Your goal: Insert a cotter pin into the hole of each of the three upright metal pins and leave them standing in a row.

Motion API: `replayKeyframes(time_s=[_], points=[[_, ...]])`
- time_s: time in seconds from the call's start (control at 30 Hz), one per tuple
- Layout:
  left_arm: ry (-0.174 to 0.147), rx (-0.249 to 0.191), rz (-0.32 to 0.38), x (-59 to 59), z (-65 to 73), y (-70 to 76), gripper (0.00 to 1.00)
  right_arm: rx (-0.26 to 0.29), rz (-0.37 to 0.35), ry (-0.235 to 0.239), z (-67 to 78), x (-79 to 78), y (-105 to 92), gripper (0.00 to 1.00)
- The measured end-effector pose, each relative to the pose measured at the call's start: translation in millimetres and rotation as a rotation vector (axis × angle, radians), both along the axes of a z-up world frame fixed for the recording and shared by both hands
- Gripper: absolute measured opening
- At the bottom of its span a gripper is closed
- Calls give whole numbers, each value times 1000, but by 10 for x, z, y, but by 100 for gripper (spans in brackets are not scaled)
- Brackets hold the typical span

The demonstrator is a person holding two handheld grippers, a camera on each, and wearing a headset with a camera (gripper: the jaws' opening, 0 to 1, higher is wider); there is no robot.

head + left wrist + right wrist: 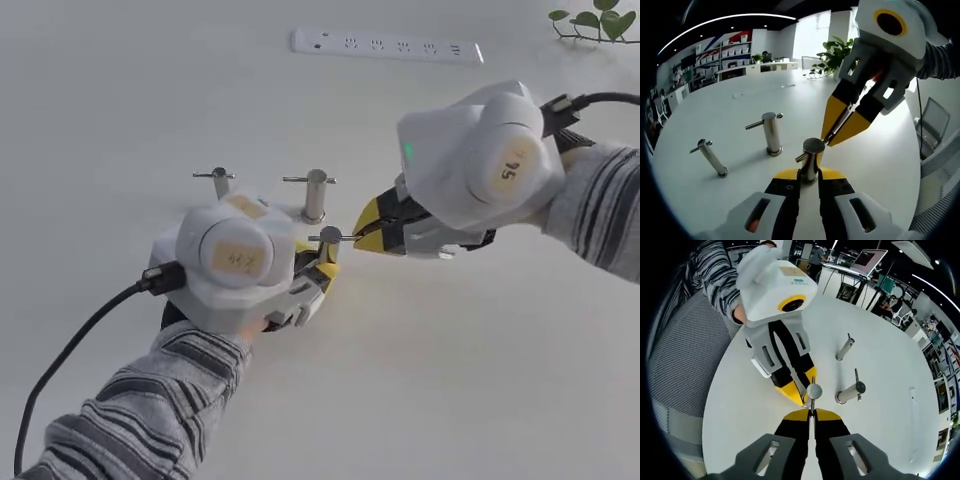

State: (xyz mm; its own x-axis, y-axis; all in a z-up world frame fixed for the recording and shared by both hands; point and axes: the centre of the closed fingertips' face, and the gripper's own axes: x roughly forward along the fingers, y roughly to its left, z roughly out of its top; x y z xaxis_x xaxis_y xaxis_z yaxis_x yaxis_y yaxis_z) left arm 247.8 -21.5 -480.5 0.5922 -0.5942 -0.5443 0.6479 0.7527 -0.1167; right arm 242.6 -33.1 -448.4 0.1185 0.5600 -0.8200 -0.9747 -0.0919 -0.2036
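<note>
The left gripper (809, 176) clamps the nearest metal pin (812, 156), near the two finished pins (315, 196) on the counter (450, 380), so the right gripper (811, 413), pinching the cotter pin (344, 237) in its hole, should push straight and level.

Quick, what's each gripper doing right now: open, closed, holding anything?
Left gripper: shut on the nearest metal pin.
Right gripper: shut on a cotter pin, at that pin's hole.

our left gripper (809, 176) clamps the near pin (812, 150); the right gripper (828, 142) pinches its cotter pin (800, 158); pin 2 (772, 134) and pin 3 (711, 157) stand left of it.
</note>
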Motion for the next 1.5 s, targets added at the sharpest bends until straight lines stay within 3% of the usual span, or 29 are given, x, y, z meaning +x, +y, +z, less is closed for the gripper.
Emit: replayKeyframes(time_s=[0.3,0.4,0.6,0.83,1.17,1.4,1.5], points=[[8,-14,20,-4,-8,3,10,28,-29,5,-5,11,64,0],[8,-15,18,-6,-9,1,10,49,-66,26,0,14,70,0],[10,-13,9,-7,-5,3,10,68,-110,42,77,27,7,6],[12,-16,12,0,-4,1,10,79,-132,67,90,-28,-55,0],[16,-16,14,8,-5,-2,11,83,-122,55,95,-48,-8,0],[17,-1,20,7,-10,40,19,89,-143,69,96,-48,-4,0],[15,4,21,-6,12,81,23,104,-175,98,91,-29,11,8]])
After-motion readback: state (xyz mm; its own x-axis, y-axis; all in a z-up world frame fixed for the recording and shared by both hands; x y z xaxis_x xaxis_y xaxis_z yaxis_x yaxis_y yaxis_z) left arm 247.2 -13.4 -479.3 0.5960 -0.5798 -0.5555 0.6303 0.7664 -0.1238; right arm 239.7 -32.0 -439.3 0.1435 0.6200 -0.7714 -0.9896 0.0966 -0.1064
